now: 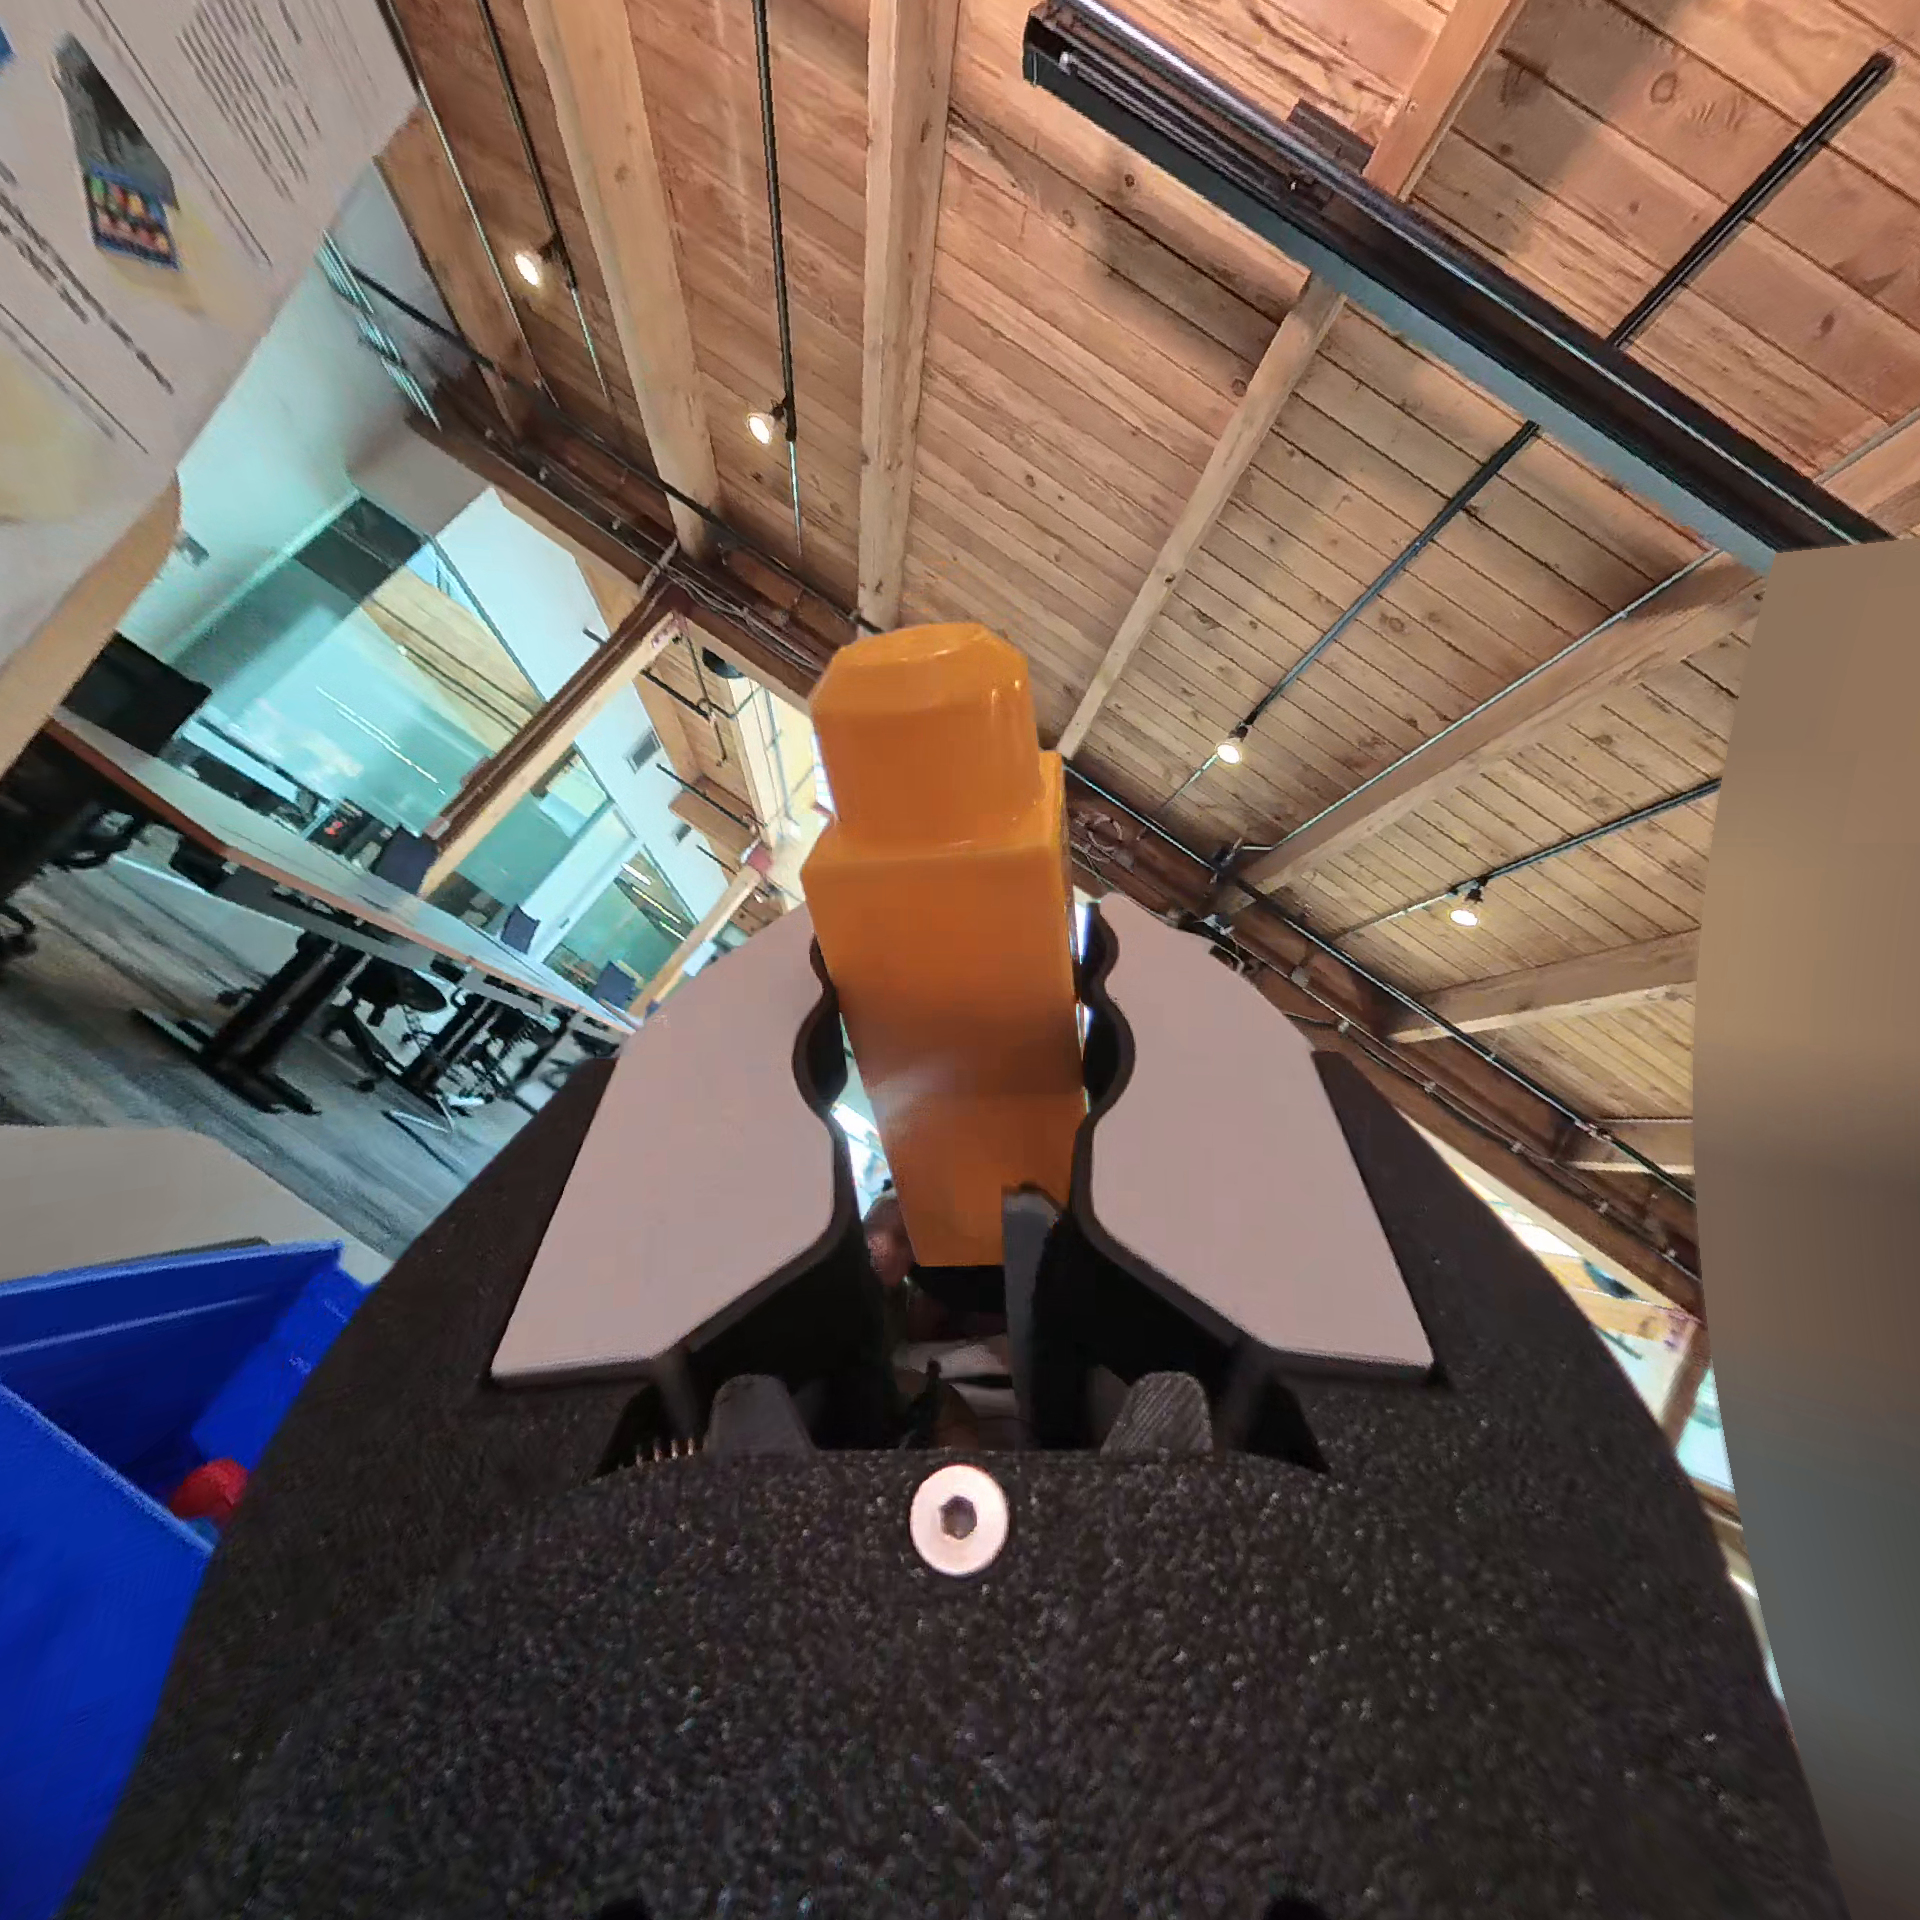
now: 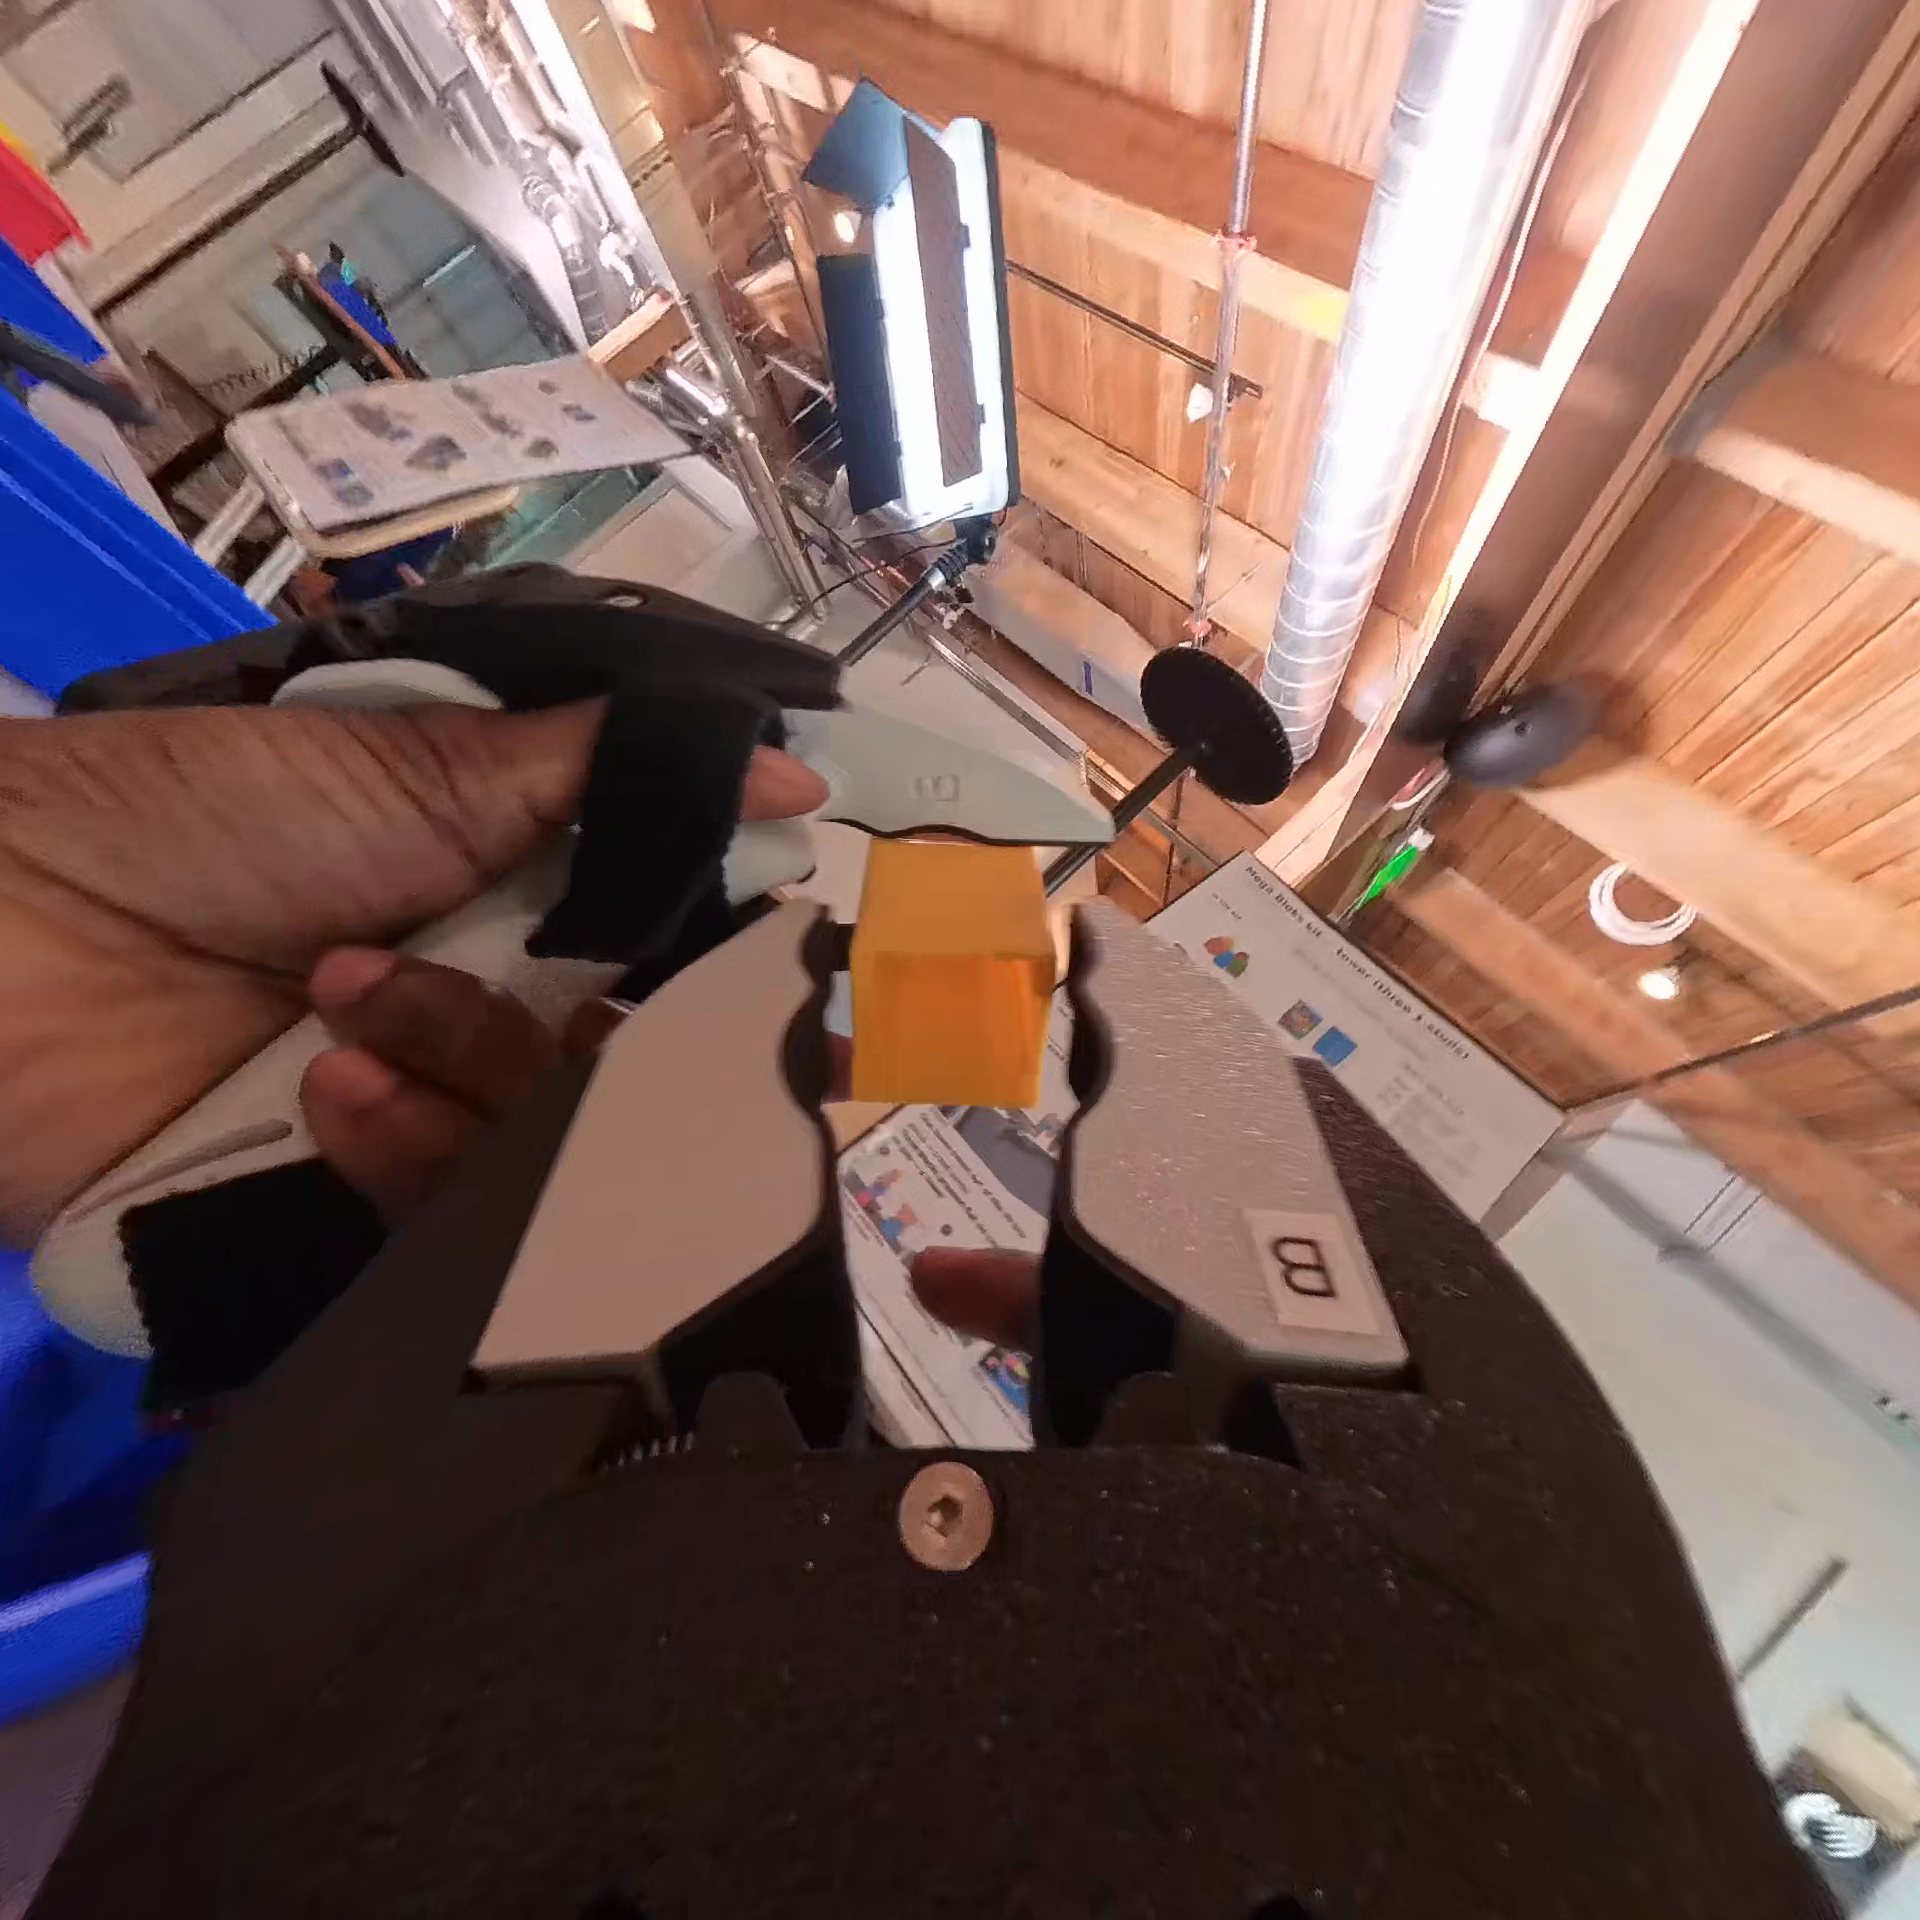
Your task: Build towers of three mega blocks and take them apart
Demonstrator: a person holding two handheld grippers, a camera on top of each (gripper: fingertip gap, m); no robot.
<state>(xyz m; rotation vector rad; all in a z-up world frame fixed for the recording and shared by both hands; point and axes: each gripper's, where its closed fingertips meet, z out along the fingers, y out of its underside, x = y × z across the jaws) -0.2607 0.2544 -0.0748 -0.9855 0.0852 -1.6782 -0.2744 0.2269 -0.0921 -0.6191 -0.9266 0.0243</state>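
Note:
My left gripper (image 1: pixel 951 935) points up at the ceiling and is shut on an orange mega block (image 1: pixel 935 997), whose stud sticks out past the fingertips. In the right wrist view, a hand (image 2: pixel 312 831) holds that left gripper (image 2: pixel 935 800) from the left, with the same orange block (image 2: pixel 945 997) in it. My right gripper (image 2: pixel 945 925) has its jaws on either side of this block. A narrow gap shows on each side, so it is open around the block.
A blue bin (image 1: pixel 94 1455) with a red block (image 1: pixel 208 1486) in it is at the lower left. More blue bins (image 2: pixel 83 520) stand to the left. Printed sheets (image 2: pixel 935 1174) and a sign board (image 2: pixel 1382 1049) lie beyond. A light panel on a stand (image 2: pixel 925 312) is farther off.

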